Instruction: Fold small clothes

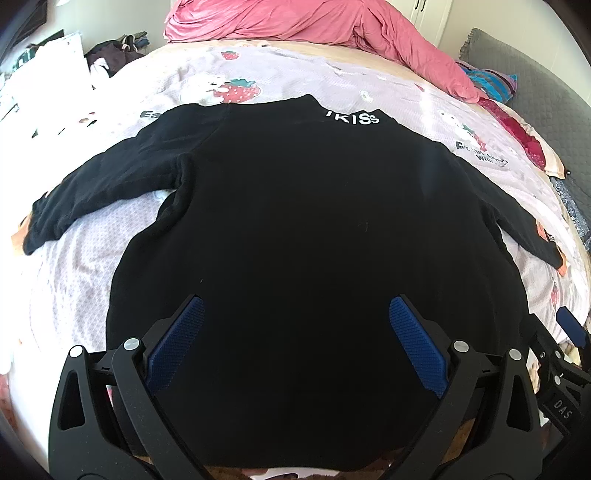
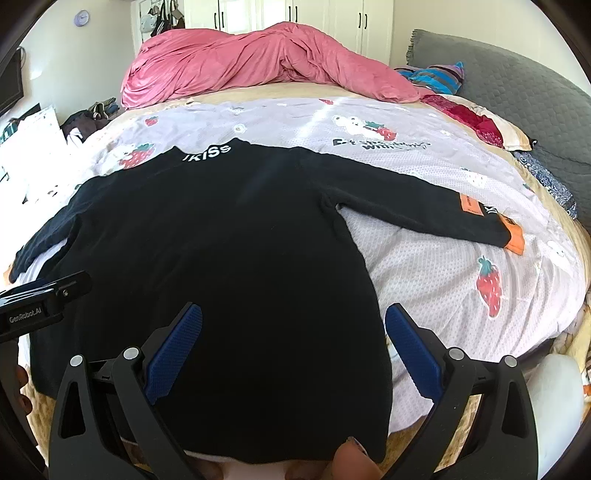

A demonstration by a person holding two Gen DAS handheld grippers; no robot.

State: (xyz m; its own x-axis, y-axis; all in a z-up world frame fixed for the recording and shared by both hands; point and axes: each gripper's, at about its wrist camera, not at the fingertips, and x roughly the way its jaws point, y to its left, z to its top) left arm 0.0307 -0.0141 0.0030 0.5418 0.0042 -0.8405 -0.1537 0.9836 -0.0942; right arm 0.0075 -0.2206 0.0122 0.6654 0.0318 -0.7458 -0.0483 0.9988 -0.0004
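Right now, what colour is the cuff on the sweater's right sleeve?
Orange cuff, on the black sweater; clearest in the right wrist view.

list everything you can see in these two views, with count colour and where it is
black sweater: one, black with white lettering at the collar, spread flat on the bed, sleeves out to both sides
orange patch: one, orange, on the sweater's right sleeve
bed sheet: one, pale lilac with strawberry and bear prints, under the sweater
pink duvet: one, pink, bunched at the far end of the bed
grey quilt: one, grey, far right of the bed
striped cloth: one, blue and purple stripes, beside the grey quilt
wardrobe: white doors, behind the bed
left gripper: black with blue pads, open over the sweater's hem
right gripper: black with blue pads, open over the hem's right side
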